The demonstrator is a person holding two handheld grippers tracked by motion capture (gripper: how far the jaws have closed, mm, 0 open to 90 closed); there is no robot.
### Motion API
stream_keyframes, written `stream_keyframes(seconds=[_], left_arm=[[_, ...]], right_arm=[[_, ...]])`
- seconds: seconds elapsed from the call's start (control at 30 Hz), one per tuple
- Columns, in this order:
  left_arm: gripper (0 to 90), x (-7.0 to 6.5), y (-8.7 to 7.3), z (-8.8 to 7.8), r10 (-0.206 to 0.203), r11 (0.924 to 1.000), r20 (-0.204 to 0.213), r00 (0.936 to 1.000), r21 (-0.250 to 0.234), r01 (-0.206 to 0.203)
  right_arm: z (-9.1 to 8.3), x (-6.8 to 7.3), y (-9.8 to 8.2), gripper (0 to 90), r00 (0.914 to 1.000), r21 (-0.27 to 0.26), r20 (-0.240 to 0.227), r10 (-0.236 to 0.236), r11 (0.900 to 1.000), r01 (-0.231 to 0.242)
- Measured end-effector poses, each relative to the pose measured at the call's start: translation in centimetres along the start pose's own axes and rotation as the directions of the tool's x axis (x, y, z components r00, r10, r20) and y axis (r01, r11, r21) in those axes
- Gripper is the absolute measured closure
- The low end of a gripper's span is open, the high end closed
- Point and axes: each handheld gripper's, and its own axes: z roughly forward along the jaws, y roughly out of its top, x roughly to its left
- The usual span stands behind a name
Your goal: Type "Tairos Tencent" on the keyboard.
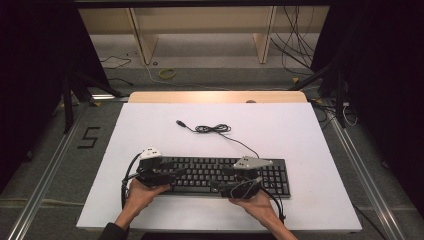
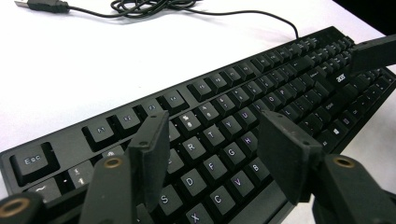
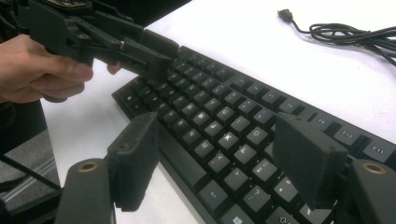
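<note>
At the near edge of the white table [image 1: 150,210], the left gripper [image 2: 212,140] hovers over the left half of the black keyboard [image 1: 225,172], jaws spread, holding nothing. The right gripper [image 3: 215,154] hangs over the right half, likewise agape and empty. Farther off, the keyboard's cable [image 1: 212,129] lies coiled.

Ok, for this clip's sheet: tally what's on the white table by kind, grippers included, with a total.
Keyboards: 1, the black keyboard
Cables: 1, the keyboard's own cable, loosely coiled, plug end lying free
Grippers: 2, left gripper and right gripper, both held over the keys with jaws apart
Total: 4
</note>
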Motion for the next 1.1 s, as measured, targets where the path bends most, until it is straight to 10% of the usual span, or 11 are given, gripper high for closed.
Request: stream_keyframes(seconds=[1.1], left_arm=[[29.4, -0.3, -1.1, -2.0, 0.002, 0.9976, 0.002, 1.0000, -0.069, -0.002]], right_arm=[[2.2, -1.4, 1.4, 58.0, 0.9996, 0.055, 0.030, -0.001, 0.998, 0.000]])
